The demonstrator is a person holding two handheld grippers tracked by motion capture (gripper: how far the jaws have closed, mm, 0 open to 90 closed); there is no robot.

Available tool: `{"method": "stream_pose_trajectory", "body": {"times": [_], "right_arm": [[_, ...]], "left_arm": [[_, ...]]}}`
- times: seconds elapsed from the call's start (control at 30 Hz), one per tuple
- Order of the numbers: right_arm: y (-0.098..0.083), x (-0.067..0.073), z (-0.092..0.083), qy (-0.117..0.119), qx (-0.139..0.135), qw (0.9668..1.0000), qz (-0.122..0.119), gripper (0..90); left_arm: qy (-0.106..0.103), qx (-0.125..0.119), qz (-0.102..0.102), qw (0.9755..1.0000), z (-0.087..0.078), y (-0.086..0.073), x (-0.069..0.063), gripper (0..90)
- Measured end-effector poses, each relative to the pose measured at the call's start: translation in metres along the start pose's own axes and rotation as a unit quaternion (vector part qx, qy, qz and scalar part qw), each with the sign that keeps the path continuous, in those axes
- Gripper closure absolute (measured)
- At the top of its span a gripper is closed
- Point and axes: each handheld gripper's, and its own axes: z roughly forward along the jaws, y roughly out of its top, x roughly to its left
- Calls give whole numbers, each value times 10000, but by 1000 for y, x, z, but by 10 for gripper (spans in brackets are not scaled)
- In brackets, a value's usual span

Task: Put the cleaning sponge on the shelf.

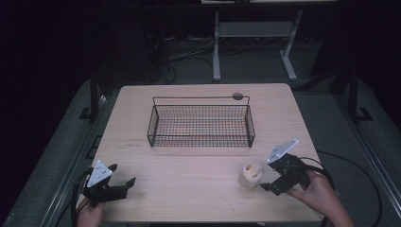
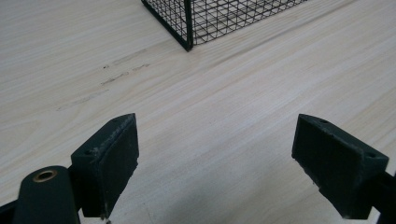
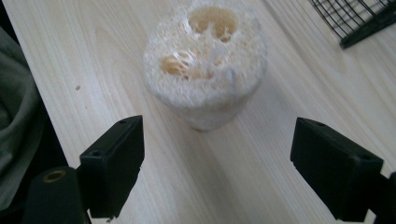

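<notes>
A pale loofah sponge [image 1: 250,174] stands upright on the wooden table [image 1: 189,179] at the front right; it appears close up in the right gripper view [image 3: 205,65], with hollow holes on top. My right gripper [image 1: 267,177] is open just to its right, jaws wide and pointing at the loofah without touching it [image 3: 215,172]. My left gripper [image 1: 121,174] is open at the front left, over bare wood [image 2: 217,163]. A black wire basket [image 1: 201,124] sits mid-table, seemingly empty.
The basket's near corner [image 2: 187,28] shows ahead of the left gripper, and another corner [image 3: 359,23] at the upper right of the right gripper view. A dark round disc [image 1: 237,96] lies behind the basket. Cables trail off both front corners.
</notes>
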Motion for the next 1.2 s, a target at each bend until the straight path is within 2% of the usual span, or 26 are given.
{"method": "stream_pose_trajectory", "body": {"times": [0.47,1.2], "right_arm": [[26,5,11,81,216,9994,-239,172],[49,7,23,73,586,9973,-434,228]], "left_arm": [[20,-16,-9,10000,-1,0,0,140],[5,32,48,10000,0,0,-1,140]]}}
